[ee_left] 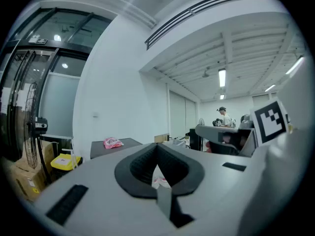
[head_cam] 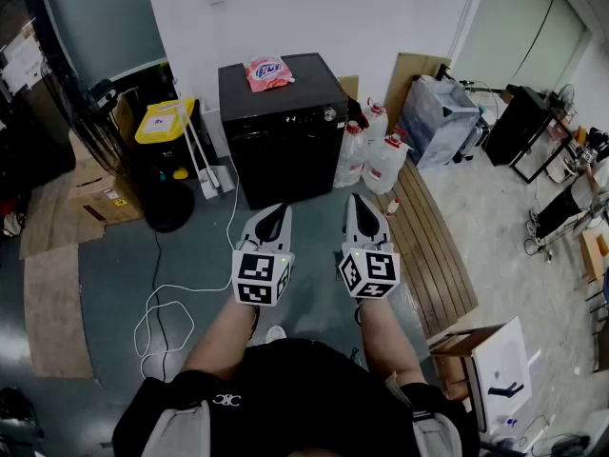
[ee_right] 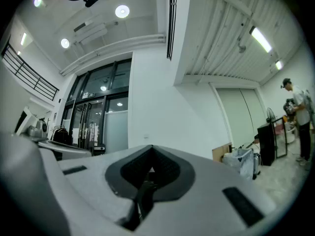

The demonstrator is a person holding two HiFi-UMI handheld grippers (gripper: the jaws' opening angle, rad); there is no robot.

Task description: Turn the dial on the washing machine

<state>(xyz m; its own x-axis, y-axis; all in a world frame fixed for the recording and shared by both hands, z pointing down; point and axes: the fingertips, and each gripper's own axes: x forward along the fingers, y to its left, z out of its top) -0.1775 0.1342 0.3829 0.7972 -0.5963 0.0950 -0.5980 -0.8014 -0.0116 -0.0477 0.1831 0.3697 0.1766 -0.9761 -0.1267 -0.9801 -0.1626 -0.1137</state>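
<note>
— Where was the washing machine?

— At the far side, against the white wall: a black box with a pink packet lying on its lid. Its dial was a small silvery knob at the top right corner of the front. White jugs stood just to its right, and a yellow-lidded bin to its left.

— And the grippers?

— Both were held side by side near the person, well apart from the machine and pointing toward it. The left gripper had its jaws pressed together on nothing. The right gripper was closed and empty too.
</note>
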